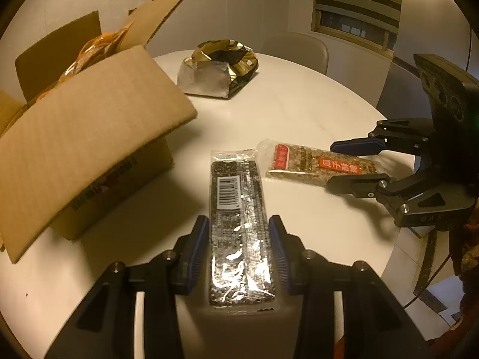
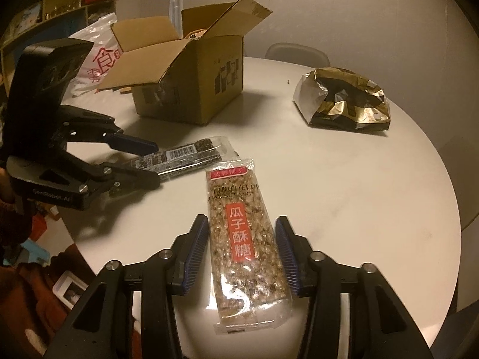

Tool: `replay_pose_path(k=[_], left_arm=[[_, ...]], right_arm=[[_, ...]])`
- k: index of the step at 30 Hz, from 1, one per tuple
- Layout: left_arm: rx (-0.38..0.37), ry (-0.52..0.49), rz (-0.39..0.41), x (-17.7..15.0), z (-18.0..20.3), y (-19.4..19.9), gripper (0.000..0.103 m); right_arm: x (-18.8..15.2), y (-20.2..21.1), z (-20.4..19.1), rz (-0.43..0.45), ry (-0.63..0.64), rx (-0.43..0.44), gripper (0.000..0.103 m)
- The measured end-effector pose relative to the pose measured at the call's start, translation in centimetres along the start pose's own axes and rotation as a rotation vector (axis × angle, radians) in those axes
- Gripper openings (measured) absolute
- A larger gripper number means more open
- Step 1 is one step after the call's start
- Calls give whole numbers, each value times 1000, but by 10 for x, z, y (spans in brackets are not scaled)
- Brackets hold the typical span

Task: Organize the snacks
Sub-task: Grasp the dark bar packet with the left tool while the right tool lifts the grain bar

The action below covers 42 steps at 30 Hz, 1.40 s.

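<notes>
A dark sesame snack bar (image 1: 238, 224) in clear wrap lies on the white round table (image 1: 299, 104) between the fingers of my left gripper (image 1: 238, 226). The jaws are open around it, with small gaps at both sides. A tan seed brittle bar with a red label (image 2: 242, 239) lies between the fingers of my right gripper (image 2: 241, 227), also open, pads just off the wrapper. Each gripper shows in the other's view: the right gripper (image 1: 350, 164) straddles the tan bar (image 1: 317, 164), and the left gripper (image 2: 149, 161) straddles the dark bar (image 2: 185, 158).
An open cardboard box (image 1: 89, 149) stands at the left with orange packets inside; it also shows in the right wrist view (image 2: 191, 74). A crumpled gold and silver foil bag (image 1: 221, 68) lies at the far side. A white plastic bag (image 2: 95, 56) lies behind the box. A chair (image 1: 299, 51) stands beyond the table.
</notes>
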<state>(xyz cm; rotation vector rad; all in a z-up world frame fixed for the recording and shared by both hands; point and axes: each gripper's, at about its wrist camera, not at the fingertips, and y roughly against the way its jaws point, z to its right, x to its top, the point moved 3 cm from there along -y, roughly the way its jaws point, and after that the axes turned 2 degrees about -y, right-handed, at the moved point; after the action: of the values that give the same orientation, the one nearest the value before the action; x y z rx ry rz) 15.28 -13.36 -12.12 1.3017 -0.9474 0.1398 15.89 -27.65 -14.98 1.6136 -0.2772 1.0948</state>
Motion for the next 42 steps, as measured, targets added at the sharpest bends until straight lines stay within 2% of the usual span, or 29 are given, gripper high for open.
replay_pose_path(k=[7,16,23,33,34,35,39,42], left_arm=[[-6,-4,14,1,1,6,38],[-72,-32,57,12,15,21,38],[-87,-48,-7,3,21,-1,38],[26,48,25,3,26,-5,45],[39,57,33,4,27,-6,45],[44,61,36,4,26,-6,38],[59,54,33,5,27,-8,38],[36,38,34,5,28,-6,38]], right_arm=[[5,18,9,56,-23,-46,38],[10,36,22,95,-77,-75,38],[2,26,28,45,-102,-96,38],[-5,22,33,41,-134,-84,38],[-5,21,33,41,-135,-84,38],[-5,20,33,40,-135,-86,38],[-5,18,30,47,-134,-85,38],[-4,22,27,63,-133,-92,38]])
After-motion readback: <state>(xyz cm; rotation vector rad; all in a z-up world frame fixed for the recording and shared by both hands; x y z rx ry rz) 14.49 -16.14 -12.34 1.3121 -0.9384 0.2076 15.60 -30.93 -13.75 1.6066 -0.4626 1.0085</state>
